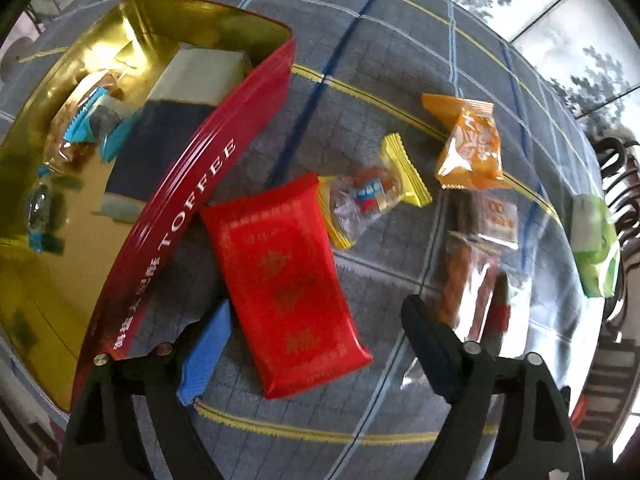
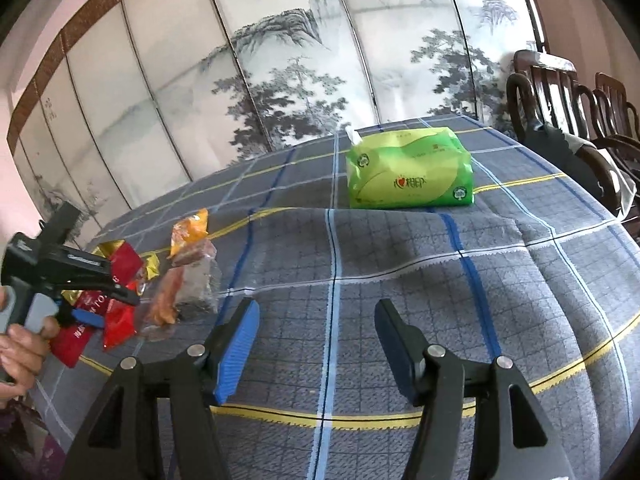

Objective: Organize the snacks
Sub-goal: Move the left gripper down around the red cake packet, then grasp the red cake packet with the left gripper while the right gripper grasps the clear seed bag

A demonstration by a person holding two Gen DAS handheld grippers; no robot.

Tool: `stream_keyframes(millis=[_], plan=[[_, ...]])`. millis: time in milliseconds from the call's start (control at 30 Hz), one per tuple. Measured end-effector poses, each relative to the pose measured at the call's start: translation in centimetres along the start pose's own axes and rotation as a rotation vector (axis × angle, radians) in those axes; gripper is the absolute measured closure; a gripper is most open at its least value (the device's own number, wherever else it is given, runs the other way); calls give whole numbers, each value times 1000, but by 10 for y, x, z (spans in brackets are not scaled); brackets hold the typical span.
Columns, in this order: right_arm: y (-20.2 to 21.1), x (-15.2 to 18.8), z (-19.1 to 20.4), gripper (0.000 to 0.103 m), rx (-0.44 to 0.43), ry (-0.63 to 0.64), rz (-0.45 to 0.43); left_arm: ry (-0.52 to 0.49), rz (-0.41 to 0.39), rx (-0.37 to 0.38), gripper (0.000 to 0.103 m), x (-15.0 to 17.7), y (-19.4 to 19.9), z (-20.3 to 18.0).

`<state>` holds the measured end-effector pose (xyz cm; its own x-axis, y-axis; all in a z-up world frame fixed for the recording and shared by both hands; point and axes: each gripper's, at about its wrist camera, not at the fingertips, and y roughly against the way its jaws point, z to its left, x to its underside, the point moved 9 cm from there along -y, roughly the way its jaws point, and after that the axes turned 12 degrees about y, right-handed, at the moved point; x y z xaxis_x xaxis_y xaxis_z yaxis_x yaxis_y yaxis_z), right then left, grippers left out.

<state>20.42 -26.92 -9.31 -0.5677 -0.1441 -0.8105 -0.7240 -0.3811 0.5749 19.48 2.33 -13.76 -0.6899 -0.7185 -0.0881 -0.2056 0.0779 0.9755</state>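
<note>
Left tongs (image 1: 316, 344) hang spread wide over the red packet (image 1: 286, 276), which lies just beside the tin (image 1: 188, 204). Better to centre, close across its narrow width, then lift into the tin. Right tongs (image 2: 316, 344) wait apart, empty, over the counter (image 2: 400, 272).

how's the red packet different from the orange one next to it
The red packet is larger, flat and opaque, with gold print; the orange packet is smaller, puffier and crinkled. The red one lies beside the tin, between the open left gripper fingers; the orange one lies farther off. Both rest sealed on the tablecloth, outside the tin.
</note>
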Motion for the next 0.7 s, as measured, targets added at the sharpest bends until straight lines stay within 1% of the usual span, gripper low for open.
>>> stream_keyframes(millis=[33,133,200,233,267,300,367,433,533,633,700], plan=[[0,0,0,41,-5,-2,0,-3,2,-10,17,-1,-1,-2],[0,0,-1,41,-13,-9,-2,-42,3,-78,19,0,-7,-5],[-1,-1,-1,40,-16,-18,-4,-55,-24,-143,33,0,-8,-6],[-1,0,-2,39,-16,-22,-4,-43,-40,-152,51,-1,-6,-8],[-1,0,-3,36,-16,-26,-4,-13,-39,-122,60,-2,-4,-7],[0,-1,-3,35,-16,-29,-6,4,-19,-90,61,0,-3,-5],[0,-1,-5,34,-16,-35,-8,9,10,-62,62,7,-3,-2],[-2,0,-6,34,-16,-40,-3,-20,12,-58,62,15,-2,1],[-6,1,-9,34,-10,-54,22,-92,5,-30,62,33,1,1],[-12,3,-9,34,-17,-62,52,-136,-6,30,63,46,4,5],[-14,4,-8,34,-16,-57,64,-194,-50,45,63,51,10,9]])
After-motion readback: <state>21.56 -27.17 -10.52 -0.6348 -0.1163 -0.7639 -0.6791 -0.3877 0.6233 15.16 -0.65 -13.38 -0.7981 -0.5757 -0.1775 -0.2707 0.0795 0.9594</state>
